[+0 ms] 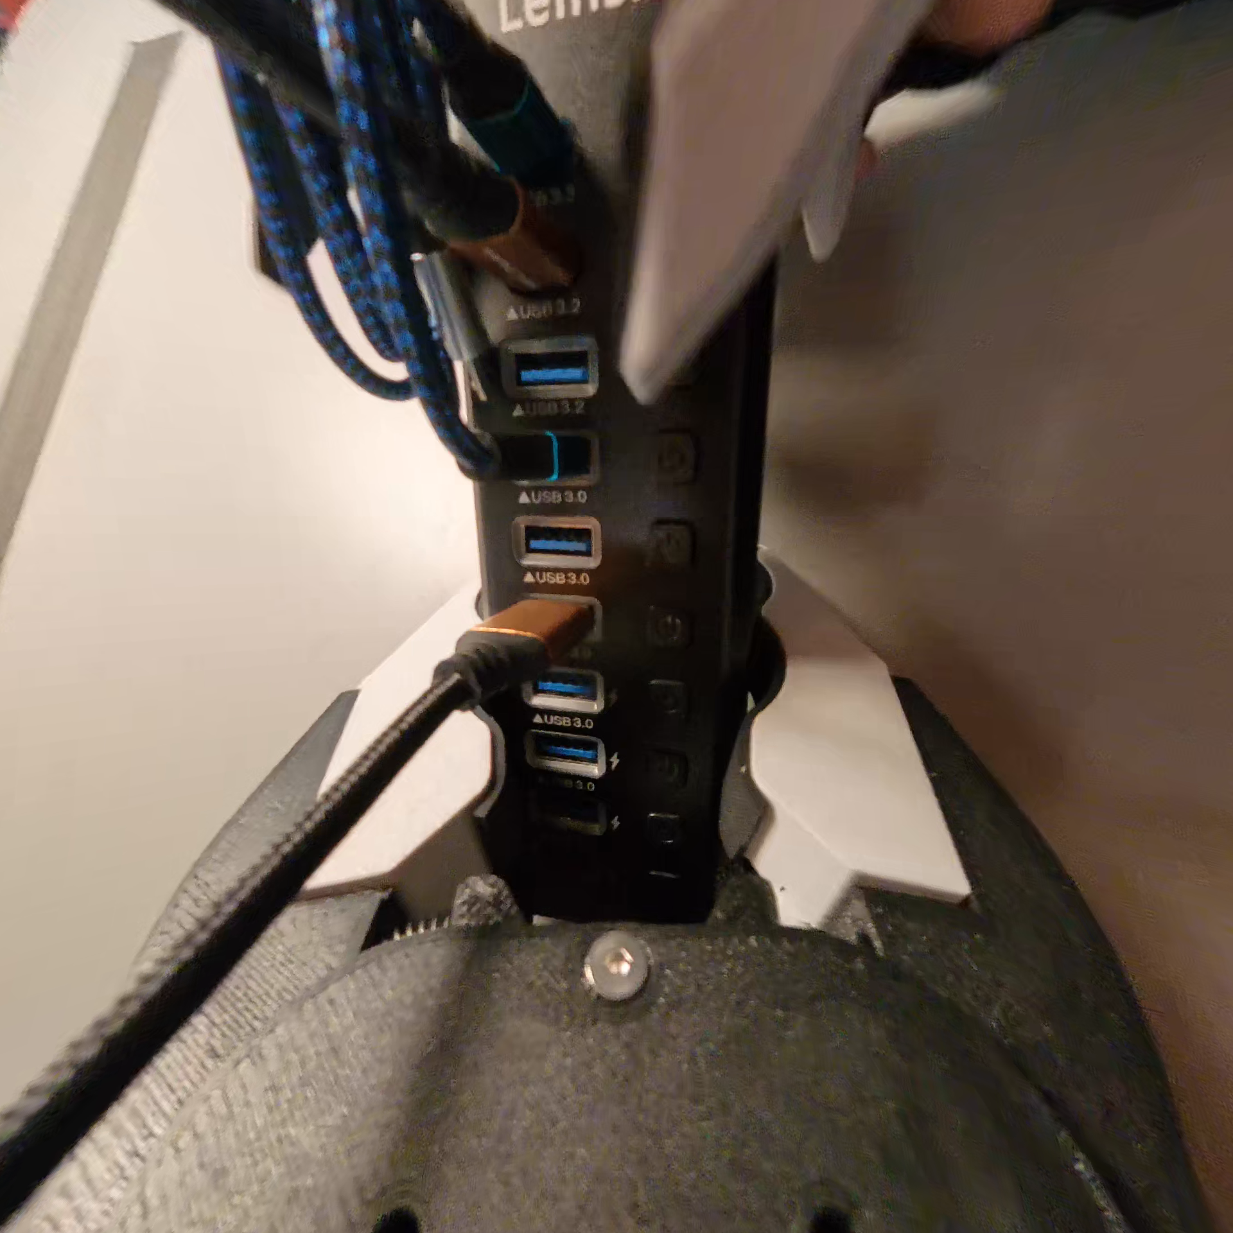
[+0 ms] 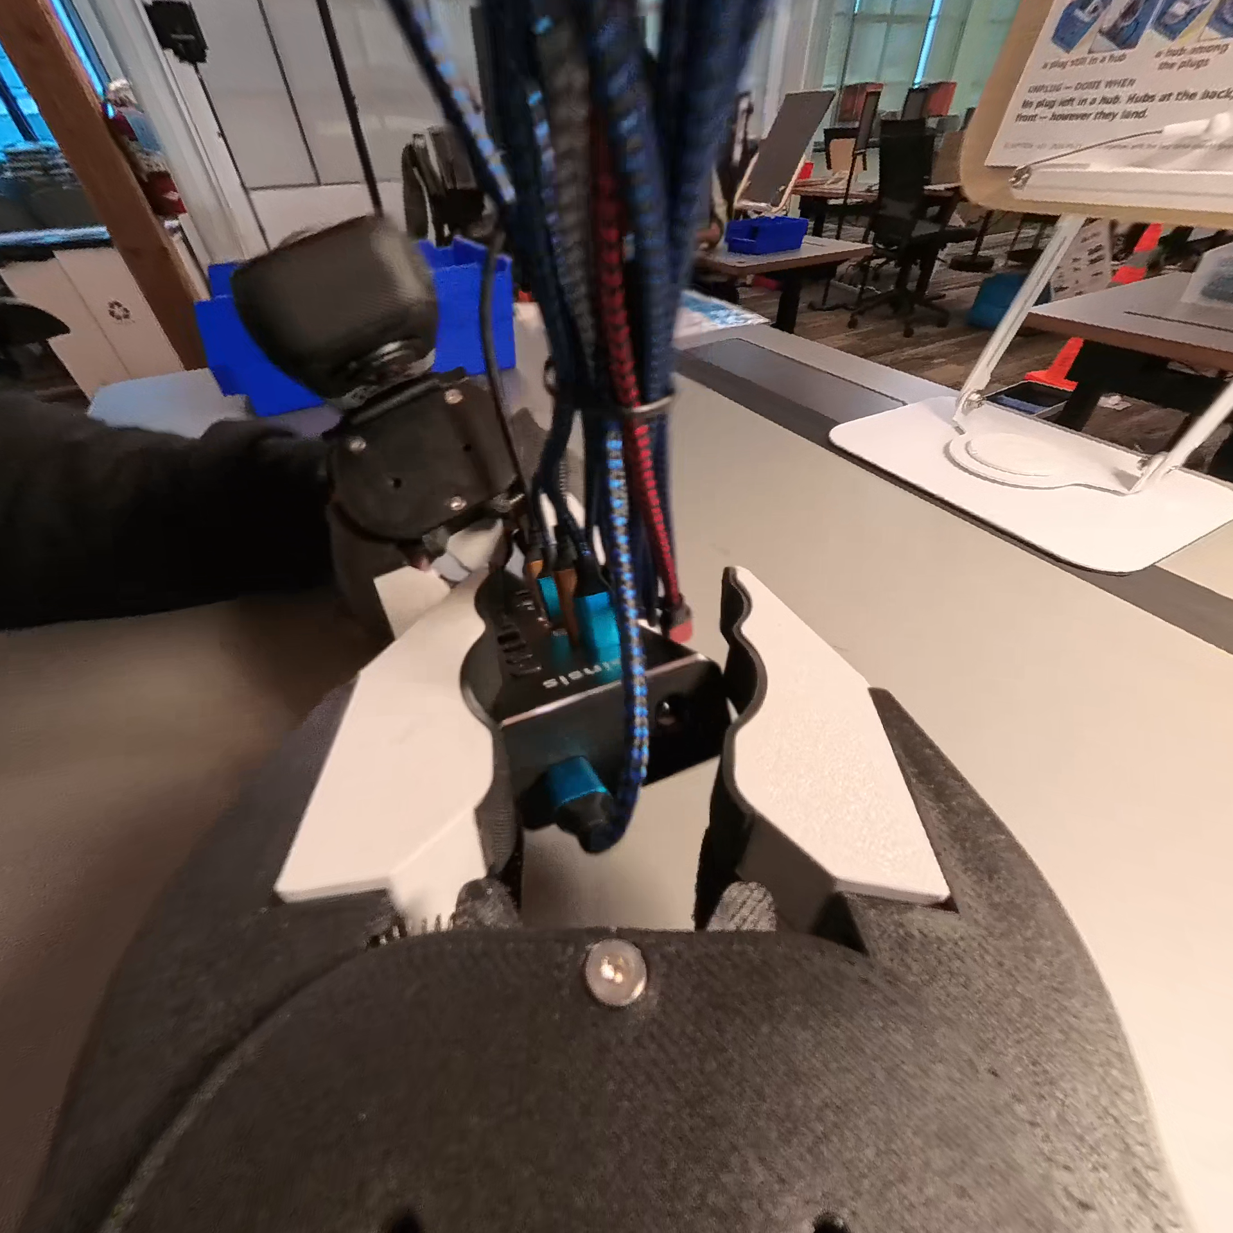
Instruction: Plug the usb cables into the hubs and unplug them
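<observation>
Black hub [image 1: 627, 600] sits lengthwise between the left gripper [image 1: 620, 674] fingers, its long axis running straight away from that camera, port row facing up toward the lens; the white fingers [image 1: 414, 787] press on both long sides near the hub's near end, so the left gripper is clamped on the hub. Along the port row from the near end: three or so empty blue ports, then a copper plug [image 1: 547, 624] seated with its black cable [image 1: 267, 867] trailing off the hub's left side, another empty port, a black plug [image 1: 544, 460] with a teal ring, one more empty port, then a second copper plug [image 1: 527, 257] and a bundle of blue braided cables [image 1: 347, 220] rising at the far end. Right gripper [image 2: 604, 720] comes at the hub [image 2: 600, 694] from the opposite short end, fingers spread wide, one on each side of that end, holding nothing; contact can't be told. A teal plug [image 2: 570, 790] sticks out of that end face toward the right gripper, lying between its fingers and pointing along their axis, so the right one is nearer to it. Likely next: close on the teal plug and pull straight back along the hub's long axis while the left holds. Cables [image 2: 620, 333] hanging in front could snag.
</observation>
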`<state>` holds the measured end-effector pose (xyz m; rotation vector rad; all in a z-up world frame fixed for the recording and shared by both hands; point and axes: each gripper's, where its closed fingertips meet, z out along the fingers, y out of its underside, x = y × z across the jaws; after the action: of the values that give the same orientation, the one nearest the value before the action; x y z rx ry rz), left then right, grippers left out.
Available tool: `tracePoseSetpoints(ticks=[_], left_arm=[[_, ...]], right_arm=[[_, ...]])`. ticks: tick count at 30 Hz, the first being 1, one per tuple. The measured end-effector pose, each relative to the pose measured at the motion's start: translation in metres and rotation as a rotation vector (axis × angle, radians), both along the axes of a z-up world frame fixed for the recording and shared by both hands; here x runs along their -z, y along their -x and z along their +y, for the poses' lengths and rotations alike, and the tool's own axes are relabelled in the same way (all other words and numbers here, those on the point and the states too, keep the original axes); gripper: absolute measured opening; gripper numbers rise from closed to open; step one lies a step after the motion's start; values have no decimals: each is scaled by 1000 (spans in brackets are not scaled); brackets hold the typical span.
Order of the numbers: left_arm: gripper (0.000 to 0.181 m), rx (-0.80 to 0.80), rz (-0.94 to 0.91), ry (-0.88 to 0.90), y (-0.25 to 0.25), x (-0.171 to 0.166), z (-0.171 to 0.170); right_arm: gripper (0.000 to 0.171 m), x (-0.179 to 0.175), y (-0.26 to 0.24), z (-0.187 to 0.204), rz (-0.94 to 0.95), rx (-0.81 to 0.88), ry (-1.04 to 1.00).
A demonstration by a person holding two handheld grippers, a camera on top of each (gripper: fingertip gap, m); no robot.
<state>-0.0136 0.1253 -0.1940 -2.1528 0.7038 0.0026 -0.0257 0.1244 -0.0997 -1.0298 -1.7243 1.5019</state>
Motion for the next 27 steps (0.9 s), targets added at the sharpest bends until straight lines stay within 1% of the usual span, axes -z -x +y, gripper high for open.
tracePoseSetpoints(ticks=[1,4,7,11,14,18,23,26,27], left_arm=[[80,-40,18,-14,5,-1,-1],[82,-158,53,-49,24,-4,-8],[82,-259,30,-77,37,-10,-15],[82,-394,50,-112,52,-18,-22],[82,-468,120,-144,62,-26,-28],[80,-483,238,-187,70,-31,-30],[82,-451,356,-175,74,-24,-31],[82,-450,351,-171,73,-22,-29],[82,-447,346,-174,72,-22,-29]], right_arm=[[64,-3,0,3,9,10,17],[64,-10,-2,11,14,15,58],[64,-9,-1,17,-10,19,97],[56,-11,-4,14,-10,-25,170],[53,-16,-5,14,0,-42,225],[46,-17,-4,16,-5,-40,274],[37,-17,-3,17,-23,-48,331],[19,-14,-2,16,-43,-43,330],[7,-13,-1,19,-49,-25,326]])
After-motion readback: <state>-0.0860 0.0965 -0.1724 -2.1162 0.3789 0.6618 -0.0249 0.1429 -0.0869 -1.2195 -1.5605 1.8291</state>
